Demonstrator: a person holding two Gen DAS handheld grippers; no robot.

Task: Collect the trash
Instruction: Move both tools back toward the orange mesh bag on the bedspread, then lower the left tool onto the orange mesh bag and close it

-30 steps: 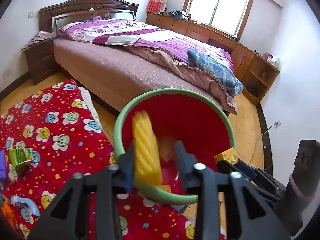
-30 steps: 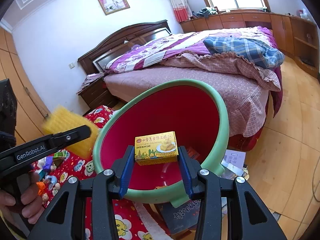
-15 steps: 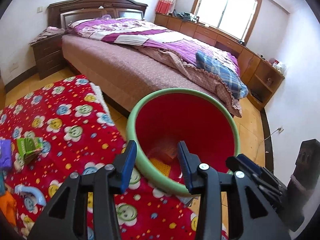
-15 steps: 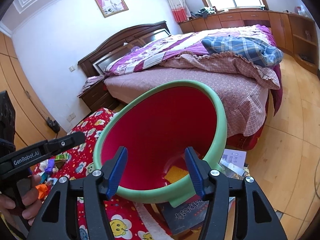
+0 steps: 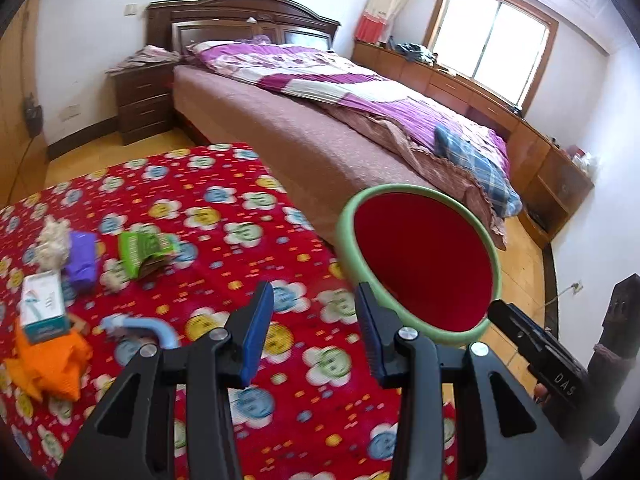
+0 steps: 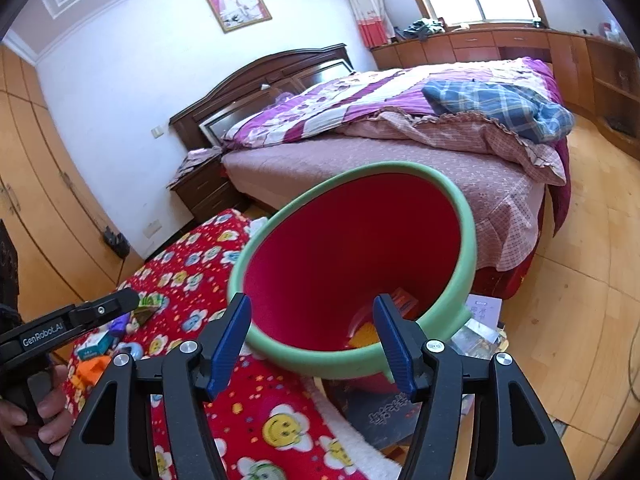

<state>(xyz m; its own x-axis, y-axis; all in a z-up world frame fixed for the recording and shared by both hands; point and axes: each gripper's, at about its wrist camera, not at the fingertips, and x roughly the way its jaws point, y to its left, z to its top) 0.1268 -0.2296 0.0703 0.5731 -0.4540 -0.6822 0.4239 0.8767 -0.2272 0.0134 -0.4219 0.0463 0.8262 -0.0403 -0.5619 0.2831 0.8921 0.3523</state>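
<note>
Red bin with pale green rim (image 5: 420,264): standing at the edge of the red flower-print blanket (image 5: 224,240), ahead and right of the left gripper (image 5: 312,328), directly ahead of the right gripper (image 6: 312,344). Mouth tilts toward both cameras. Some items visible at its bottom in the right wrist view; details unclear.

Left gripper: jaws parted wide, nothing between them. Right gripper: jaws parted wide, nothing between them, framing the bin's near rim.

Remaining litter lies in a cluster ahead and well left of the left gripper, well apart from the bin:
- crumpled orange wrapper (image 5: 48,360), nearest, low left.
- white-and-teal carton (image 5: 42,304), touching the orange wrapper, long axis running roughly away from the claw.
- green printed packet (image 5: 142,248), farther ahead, long axis slanting away-left to near-right, torn end toward the claw.
- purple pouch (image 5: 82,262), beside the packet on its left.
- curved light-blue plastic piece (image 5: 140,326), closest to the left finger, arc opening downward.

Judgement: left hand is the nearer one to every loose item; right hand sits at the bin. The blue piece looks the shortest reach, needing a swing left and down.
</note>
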